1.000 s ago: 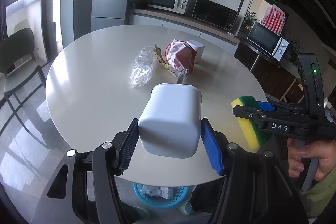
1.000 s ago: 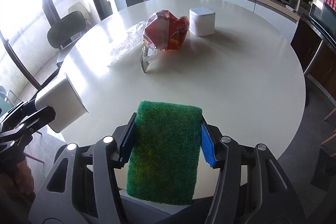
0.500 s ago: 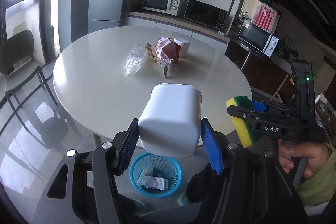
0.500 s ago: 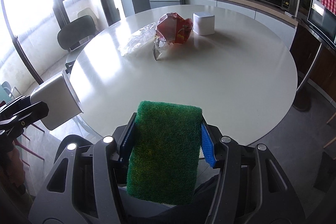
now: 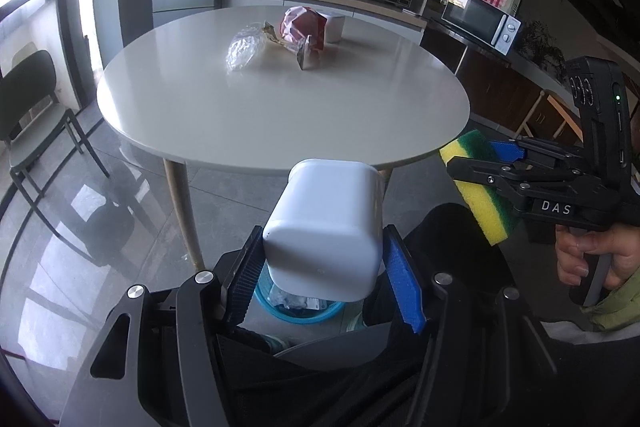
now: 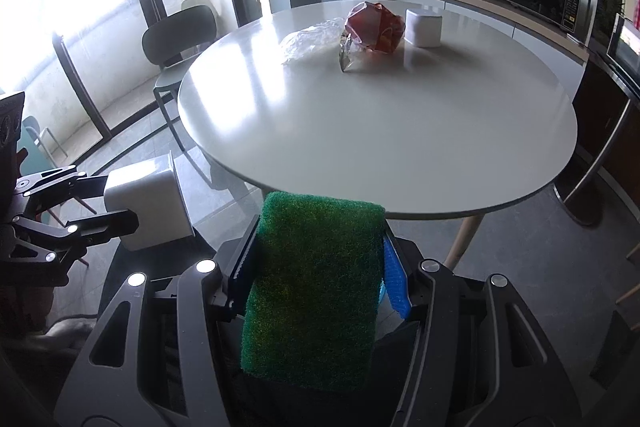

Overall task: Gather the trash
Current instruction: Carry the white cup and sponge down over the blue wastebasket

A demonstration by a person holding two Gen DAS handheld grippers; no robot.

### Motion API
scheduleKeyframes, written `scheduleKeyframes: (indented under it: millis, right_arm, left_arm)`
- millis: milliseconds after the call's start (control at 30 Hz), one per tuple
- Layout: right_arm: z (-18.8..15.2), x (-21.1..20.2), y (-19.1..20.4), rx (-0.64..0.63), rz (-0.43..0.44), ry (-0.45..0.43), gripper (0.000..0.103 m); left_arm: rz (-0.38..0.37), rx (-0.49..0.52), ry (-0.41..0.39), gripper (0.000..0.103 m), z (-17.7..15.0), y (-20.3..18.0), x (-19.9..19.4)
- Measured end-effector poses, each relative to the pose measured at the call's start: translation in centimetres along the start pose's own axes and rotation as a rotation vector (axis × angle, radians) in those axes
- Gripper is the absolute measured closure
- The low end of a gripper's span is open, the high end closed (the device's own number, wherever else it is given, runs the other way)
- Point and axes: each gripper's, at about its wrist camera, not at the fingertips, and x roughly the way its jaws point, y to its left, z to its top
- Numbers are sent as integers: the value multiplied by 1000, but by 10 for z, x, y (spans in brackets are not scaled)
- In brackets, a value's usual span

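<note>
My left gripper [image 5: 324,267] is shut on a white plastic bin [image 5: 326,227], held in the air short of the round table [image 5: 280,115]; the bin also shows in the right wrist view [image 6: 148,199]. My right gripper [image 6: 316,259] is shut on a green and yellow sponge [image 6: 316,283], which also shows in the left wrist view [image 5: 480,187]. On the far half of the table lie a crumpled clear plastic bag [image 5: 244,47], a red snack bag [image 5: 302,23] and a small foil wrapper [image 5: 307,58].
A blue basket [image 5: 296,307] with trash stands on the floor under my left gripper. A white box [image 6: 424,27] stands on the table behind the red bag. A dark chair [image 5: 28,123] is at the left. Counters with microwaves line the back wall.
Both grippers have pulled back from the table and now hang off its near edge. The table looks smaller and farther. Both still hold their loads.
</note>
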Motion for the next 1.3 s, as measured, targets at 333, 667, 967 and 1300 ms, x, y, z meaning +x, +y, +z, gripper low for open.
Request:
scheduleKeyframes:
  millis: [333,667,967,1300]
  right_arm:
    - [-54,30,-3,15,24,85,52]
    - [-83,99,-11,30,0,193,52]
    - [-91,150,-17,59,-27,281,52]
    - [-98,218,-23,81,-44,380,52]
  left_arm:
    - [-20,-19,95,45,-32,5,43]
    - [17,-69,158,45,-56,26,93]
    - [13,-106,194,45,-68,35,134]
    - [30,-199,283,45,-74,55,182]
